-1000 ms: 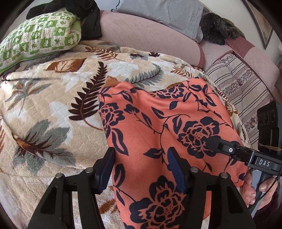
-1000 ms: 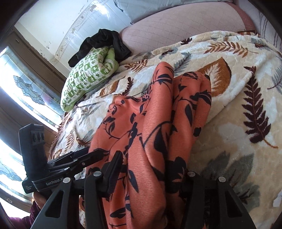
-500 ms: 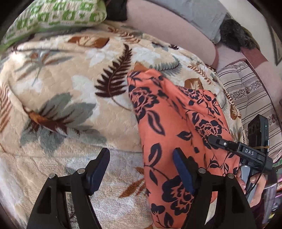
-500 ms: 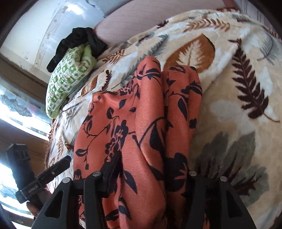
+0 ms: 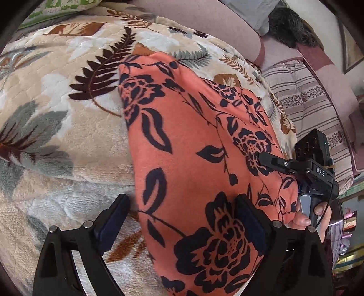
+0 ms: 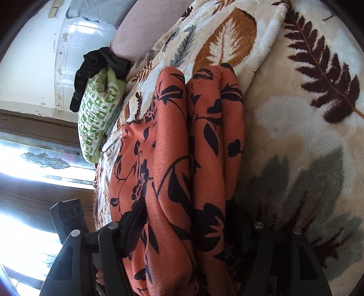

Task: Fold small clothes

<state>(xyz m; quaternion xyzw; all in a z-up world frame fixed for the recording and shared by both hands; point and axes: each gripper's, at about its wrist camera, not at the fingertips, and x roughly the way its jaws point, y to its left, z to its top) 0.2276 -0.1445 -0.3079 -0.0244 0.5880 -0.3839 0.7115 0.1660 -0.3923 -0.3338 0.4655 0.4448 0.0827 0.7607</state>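
Note:
An orange garment with dark blue flowers [image 5: 193, 141] lies folded on the leaf-patterned blanket [image 5: 56, 127]. My left gripper [image 5: 182, 220] straddles its near left edge; the jaws are opening, the left pad is off the cloth and the right finger rests on top of it. In the right wrist view the garment [image 6: 177, 159] shows as stacked folds running away from me. My right gripper [image 6: 185, 227] has those folds between its opening jaws; its right finger is partly hidden behind cloth. One right-gripper finger [image 5: 273, 160] lies over the garment's right edge, a hand below it.
A green-and-white patterned pillow [image 6: 97, 118] and a black cloth [image 6: 100, 66] lie at the far end of the bed. A pink quilted bolster [image 5: 204, 20] lines the back, with a striped cushion [image 5: 307, 100] to the right. A bright window [image 6: 34, 173] is on the left.
Both grippers have sunk toward the bed and the garment now rests on the blanket. The left jaws have spread much wider; the right jaws have widened too, and the right wrist has rolled.

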